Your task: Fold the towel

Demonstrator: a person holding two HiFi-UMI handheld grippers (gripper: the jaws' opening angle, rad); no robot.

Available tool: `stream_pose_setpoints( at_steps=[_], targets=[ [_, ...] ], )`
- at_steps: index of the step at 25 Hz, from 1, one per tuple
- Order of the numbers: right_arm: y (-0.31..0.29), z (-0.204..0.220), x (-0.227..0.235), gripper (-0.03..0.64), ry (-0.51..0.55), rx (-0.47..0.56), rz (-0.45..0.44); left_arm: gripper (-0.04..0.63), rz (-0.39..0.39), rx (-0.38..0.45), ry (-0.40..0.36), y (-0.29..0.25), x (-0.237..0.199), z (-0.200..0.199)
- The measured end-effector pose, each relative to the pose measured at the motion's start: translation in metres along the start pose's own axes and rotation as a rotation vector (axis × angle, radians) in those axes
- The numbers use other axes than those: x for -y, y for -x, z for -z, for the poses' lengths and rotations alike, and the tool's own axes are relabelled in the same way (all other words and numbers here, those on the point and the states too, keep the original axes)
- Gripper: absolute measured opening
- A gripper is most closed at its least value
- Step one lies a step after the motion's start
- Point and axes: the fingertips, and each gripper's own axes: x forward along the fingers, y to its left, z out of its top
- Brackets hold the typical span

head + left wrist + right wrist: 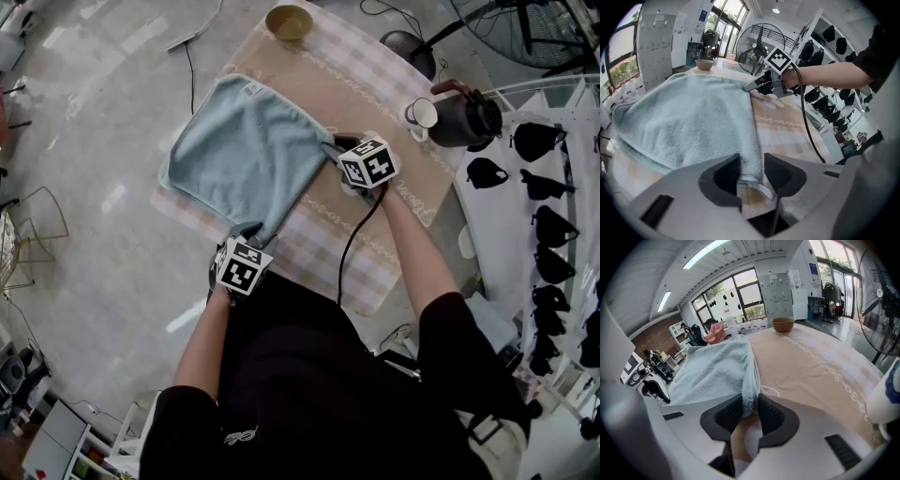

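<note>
A light blue towel [244, 150] lies spread flat on the table's checked cloth [375, 84]. My left gripper [248, 229] is at the towel's near corner by the table's front edge. In the left gripper view that hemmed corner [749, 164] lies between the jaws of the left gripper [751, 171], with a gap still showing beside it. My right gripper [330, 146] is at the towel's right corner. In the right gripper view the towel [717, 371] is pinched at its edge between the pads of the right gripper [750, 411]. The left gripper view also shows the right gripper [752, 86] at the far corner.
A tan bowl [289, 21] stands at the table's far end. A dark kettle [464, 117] and a white mug [422, 112] stand at the right. A white rack of black caps [553, 187] runs along the right. A fan [525, 28] stands behind.
</note>
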Motion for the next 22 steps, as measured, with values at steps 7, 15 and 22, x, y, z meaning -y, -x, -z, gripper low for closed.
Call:
stream_pose_setpoints(
  at_steps=[7,15,22],
  targets=[
    [0.013,0.007,0.003,0.071,-0.025,0.009,0.026,0.037,0.039,-0.037,0.021,0.009,0.007,-0.006],
    [0.053,0.047,0.018,0.069,-0.092,-0.001,0.100,0.035,0.276,-0.017,0.021,-0.001,0.076,-0.014],
    [0.094,0.085,0.027,0.067,-0.153,0.019,0.164,0.035,0.373,-0.009,-0.019,-0.009,0.113,-0.018]
  ],
)
